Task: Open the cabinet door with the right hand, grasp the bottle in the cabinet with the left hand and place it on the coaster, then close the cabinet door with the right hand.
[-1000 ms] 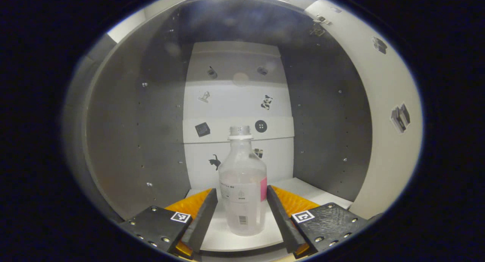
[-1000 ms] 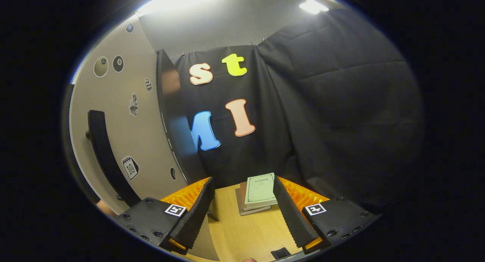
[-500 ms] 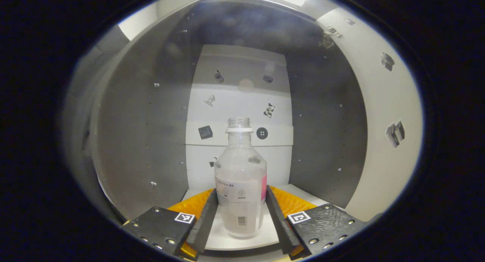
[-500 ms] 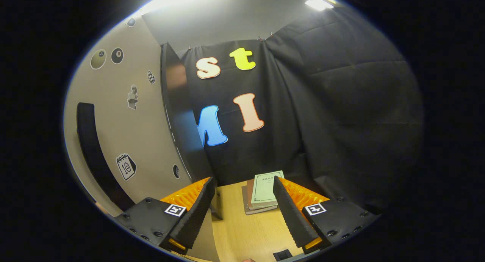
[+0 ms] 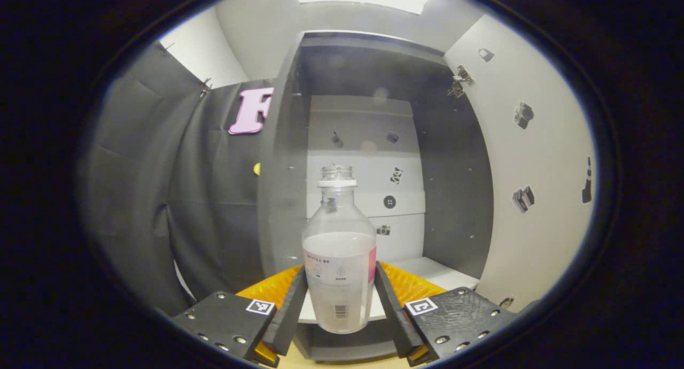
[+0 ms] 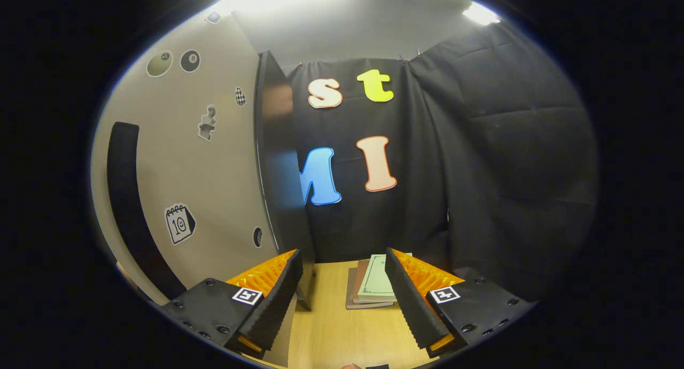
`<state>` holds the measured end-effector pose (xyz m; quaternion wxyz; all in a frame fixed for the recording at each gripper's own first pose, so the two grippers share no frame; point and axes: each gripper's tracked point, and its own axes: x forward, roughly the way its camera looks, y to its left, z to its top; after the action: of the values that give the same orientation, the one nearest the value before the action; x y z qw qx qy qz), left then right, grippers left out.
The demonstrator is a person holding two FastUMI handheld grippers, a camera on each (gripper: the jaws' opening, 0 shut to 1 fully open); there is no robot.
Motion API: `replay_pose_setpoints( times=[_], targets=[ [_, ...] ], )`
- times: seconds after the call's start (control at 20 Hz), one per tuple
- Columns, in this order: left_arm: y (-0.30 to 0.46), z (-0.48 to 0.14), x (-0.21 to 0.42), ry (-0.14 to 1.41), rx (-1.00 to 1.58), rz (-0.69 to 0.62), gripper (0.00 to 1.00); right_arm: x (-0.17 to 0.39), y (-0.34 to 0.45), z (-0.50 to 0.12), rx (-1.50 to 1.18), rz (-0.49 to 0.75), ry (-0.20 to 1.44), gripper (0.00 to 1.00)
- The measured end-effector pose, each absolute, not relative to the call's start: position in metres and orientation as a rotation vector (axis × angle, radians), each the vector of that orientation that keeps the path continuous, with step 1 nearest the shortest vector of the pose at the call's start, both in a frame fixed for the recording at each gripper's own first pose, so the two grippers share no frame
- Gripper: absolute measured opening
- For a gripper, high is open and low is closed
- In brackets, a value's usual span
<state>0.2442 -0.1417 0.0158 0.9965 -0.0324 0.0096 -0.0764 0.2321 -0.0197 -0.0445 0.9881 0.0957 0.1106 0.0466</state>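
Left gripper clamped on clear round-shouldered plastic bottle, in front of grey cabinet. Right gripper spread empty beside cabinet's smooth door.

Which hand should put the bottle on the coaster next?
Left. The left gripper already has the bottle squeezed between its jaws, out in front of the open cabinet. The right gripper is open and holds nothing.

left gripper view faces the open cabinet closely; right gripper view faces its door.
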Motion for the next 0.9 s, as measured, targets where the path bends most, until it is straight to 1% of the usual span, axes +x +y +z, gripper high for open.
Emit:
replay_pose_setpoints(
  times=[0.05,0.15,0.2,0.25,0.35,0.4,0.55,0.7,0.75,0.9],
  targets=[
    [-0.133,0.015,0.234,0.020,-0.064,-0.139,0.72,0.235,-0.017,-0.046,0.195,0.110,0.222,0.98],
    [-0.117,0.012,0.214,0.015,-0.054,-0.108,0.72,0.237,-0.013,-0.047,0.198,0.140,0.221,0.98],
    [-0.109,0.009,0.203,0.015,-0.051,-0.092,0.72,0.239,-0.012,-0.048,0.197,0.151,0.222,0.93],
    [-0.103,0.002,0.193,0.022,-0.051,-0.079,0.72,0.240,-0.012,-0.049,0.195,0.160,0.226,0.98],
    [-0.090,-0.013,0.174,0.042,-0.052,-0.055,0.72,0.243,-0.012,-0.049,0.190,0.169,0.226,0.98],
    [-0.084,-0.021,0.165,0.050,-0.049,-0.041,0.74,0.244,-0.011,-0.047,0.186,0.176,0.221,0.98],
    [-0.066,-0.050,0.138,0.061,-0.040,-0.008,0.72,0.248,-0.013,-0.045,0.172,0.176,0.204,0.98],
    [-0.052,-0.087,0.116,0.091,-0.037,0.018,0.76,0.248,-0.016,-0.041,0.188,0.174,0.196,0.98],
    [-0.047,-0.095,0.109,0.092,-0.042,0.030,0.72,0.247,-0.018,-0.041,0.192,0.174,0.197,0.98],
    [-0.037,-0.121,0.090,0.092,-0.081,0.049,0.72,0.243,-0.025,-0.039,0.199,0.168,0.195,0.98]
  ],
)
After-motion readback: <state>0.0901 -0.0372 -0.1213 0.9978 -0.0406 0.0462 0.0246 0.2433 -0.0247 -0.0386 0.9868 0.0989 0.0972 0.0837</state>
